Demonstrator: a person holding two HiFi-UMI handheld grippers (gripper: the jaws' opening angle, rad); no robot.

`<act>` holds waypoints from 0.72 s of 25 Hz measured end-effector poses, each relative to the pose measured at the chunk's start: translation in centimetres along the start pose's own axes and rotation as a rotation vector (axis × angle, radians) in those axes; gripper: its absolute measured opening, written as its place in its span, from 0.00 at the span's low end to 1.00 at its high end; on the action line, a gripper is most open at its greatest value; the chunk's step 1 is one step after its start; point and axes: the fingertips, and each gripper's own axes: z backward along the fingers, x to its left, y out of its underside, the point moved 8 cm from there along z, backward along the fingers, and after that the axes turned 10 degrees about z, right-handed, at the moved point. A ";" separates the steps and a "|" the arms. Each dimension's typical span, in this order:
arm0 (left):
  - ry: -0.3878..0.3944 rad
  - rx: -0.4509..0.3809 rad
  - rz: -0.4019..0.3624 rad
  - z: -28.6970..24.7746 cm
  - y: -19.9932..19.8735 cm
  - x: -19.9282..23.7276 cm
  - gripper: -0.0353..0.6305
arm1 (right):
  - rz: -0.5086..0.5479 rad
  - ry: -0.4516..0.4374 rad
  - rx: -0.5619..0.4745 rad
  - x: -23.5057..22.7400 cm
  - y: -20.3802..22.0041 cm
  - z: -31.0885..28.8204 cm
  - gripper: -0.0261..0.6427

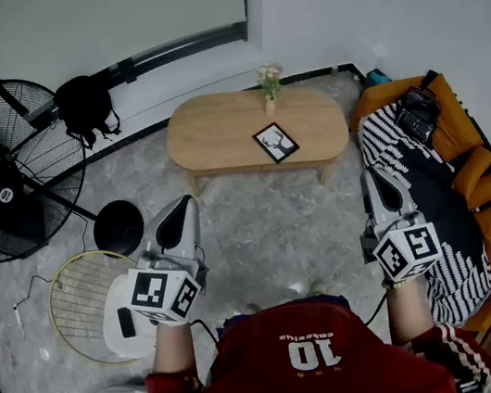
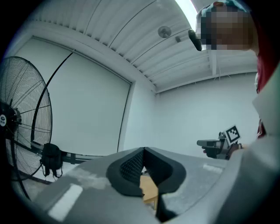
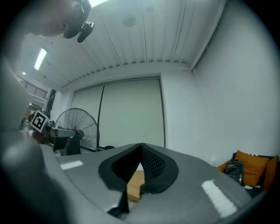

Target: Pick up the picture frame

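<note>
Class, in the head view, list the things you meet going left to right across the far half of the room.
Large black pedestal fan → black backpack → black-framed picture lying flat on the oval wooden table → orange cushioned sofa.

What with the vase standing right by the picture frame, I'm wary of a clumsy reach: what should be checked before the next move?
1. Picture frame in view, lying on the table: ok.
2. Left tongs empty: ok, shut on nothing.
3. Right tongs empty: ok, shut on nothing.
4. Tongs open for a grasp: not ok, both shut.
5. Tongs near the frame: not ok, both held level, well short of the table.
6. Gap between frame and vase: cannot tell; the vase stands just behind the frame's far corner.
</note>
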 end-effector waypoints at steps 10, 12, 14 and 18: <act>0.017 -0.001 0.001 -5.7 2.0 -6.7 0.06 | -0.018 -0.041 0.000 -7.1 1.2 1.9 0.04; 0.023 0.003 -0.001 -6.6 2.3 -7.7 0.06 | -0.018 -0.045 -0.001 -8.1 1.4 2.3 0.04; 0.025 0.006 -0.002 -7.4 2.5 -8.5 0.06 | -0.018 -0.055 -0.001 -9.0 1.6 2.4 0.04; 0.026 0.011 -0.003 -8.7 3.1 -9.8 0.06 | -0.042 -0.094 0.001 -10.4 1.9 2.5 0.04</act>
